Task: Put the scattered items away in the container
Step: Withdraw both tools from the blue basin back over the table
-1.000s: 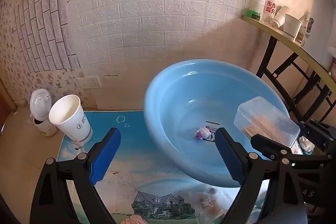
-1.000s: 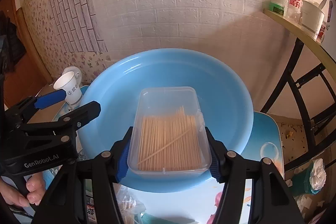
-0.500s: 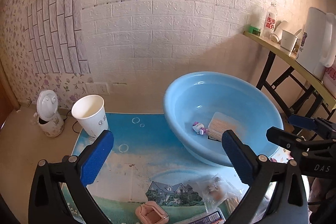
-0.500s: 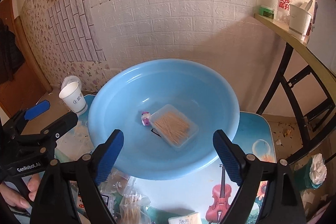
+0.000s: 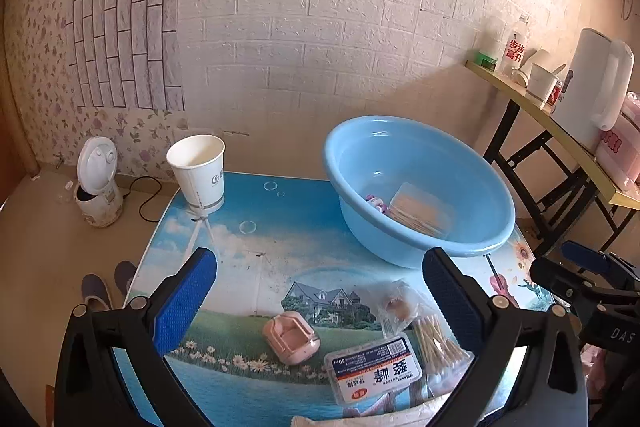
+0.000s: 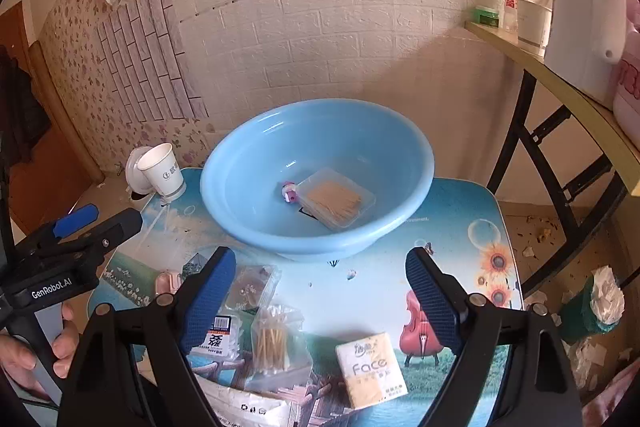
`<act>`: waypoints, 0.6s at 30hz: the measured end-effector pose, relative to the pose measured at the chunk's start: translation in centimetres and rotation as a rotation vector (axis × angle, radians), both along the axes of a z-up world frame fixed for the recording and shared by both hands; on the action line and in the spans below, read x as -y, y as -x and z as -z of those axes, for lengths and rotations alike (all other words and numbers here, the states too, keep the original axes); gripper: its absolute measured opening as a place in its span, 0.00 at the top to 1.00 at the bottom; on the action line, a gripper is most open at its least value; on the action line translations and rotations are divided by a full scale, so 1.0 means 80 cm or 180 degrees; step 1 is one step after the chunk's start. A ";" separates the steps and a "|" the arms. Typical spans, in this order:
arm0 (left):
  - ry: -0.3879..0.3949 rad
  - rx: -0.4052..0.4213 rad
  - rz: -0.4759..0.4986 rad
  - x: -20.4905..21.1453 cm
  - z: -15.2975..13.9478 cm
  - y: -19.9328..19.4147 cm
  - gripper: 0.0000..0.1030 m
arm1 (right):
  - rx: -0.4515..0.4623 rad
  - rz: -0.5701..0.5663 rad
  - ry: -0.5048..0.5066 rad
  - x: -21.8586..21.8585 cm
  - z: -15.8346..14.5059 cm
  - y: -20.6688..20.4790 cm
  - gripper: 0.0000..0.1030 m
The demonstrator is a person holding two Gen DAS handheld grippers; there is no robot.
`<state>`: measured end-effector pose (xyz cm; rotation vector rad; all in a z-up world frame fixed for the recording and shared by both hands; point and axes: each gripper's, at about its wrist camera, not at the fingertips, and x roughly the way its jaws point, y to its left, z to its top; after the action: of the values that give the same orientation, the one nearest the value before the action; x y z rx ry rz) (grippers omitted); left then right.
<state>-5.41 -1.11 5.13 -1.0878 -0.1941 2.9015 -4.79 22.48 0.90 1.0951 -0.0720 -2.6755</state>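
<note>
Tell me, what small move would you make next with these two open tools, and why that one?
Probably lower the right tool onto the tissue pack just below it. Both tools are open and empty, the toothpick box already lies in the blue basin, and the pack sits loose on the table between the right tool's fingers, so it looks like the easiest item to grab.

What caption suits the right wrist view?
Open right gripper above tissue pack and cotton swabs; toothpick box in basin.
</note>
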 end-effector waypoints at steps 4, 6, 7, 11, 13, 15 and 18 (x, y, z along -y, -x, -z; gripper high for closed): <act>0.0102 -0.0059 -0.0015 0.001 0.000 -0.023 0.00 | -0.0012 0.0064 -0.0040 -0.003 0.003 -0.031 0.14; 0.0137 -0.0100 -0.0055 0.002 0.000 -0.035 0.00 | -0.0053 0.0122 -0.0095 -0.005 0.008 -0.043 0.14; 0.0144 -0.0124 -0.0075 0.003 0.000 -0.040 0.00 | -0.0071 0.0160 -0.0109 -0.007 0.011 -0.048 0.14; 0.0146 -0.0161 -0.0132 0.008 0.006 -0.057 0.00 | -0.0113 0.0345 -0.0134 -0.019 0.030 -0.065 0.14; 0.0150 -0.0146 -0.0143 0.011 0.008 -0.064 0.00 | -0.0086 0.0364 -0.0160 -0.018 0.038 -0.070 0.14; 0.0152 -0.0136 -0.0174 0.013 0.008 -0.071 0.00 | -0.0080 0.0341 -0.0151 -0.015 0.041 -0.079 0.14; 0.0171 -0.0173 -0.0186 0.015 0.004 -0.080 0.00 | -0.0053 0.0208 -0.0141 -0.006 0.042 -0.089 0.14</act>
<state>0.99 -2.33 4.82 -1.0260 -0.1496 3.0009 2.32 22.99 -2.47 1.1019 -0.0463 -2.7562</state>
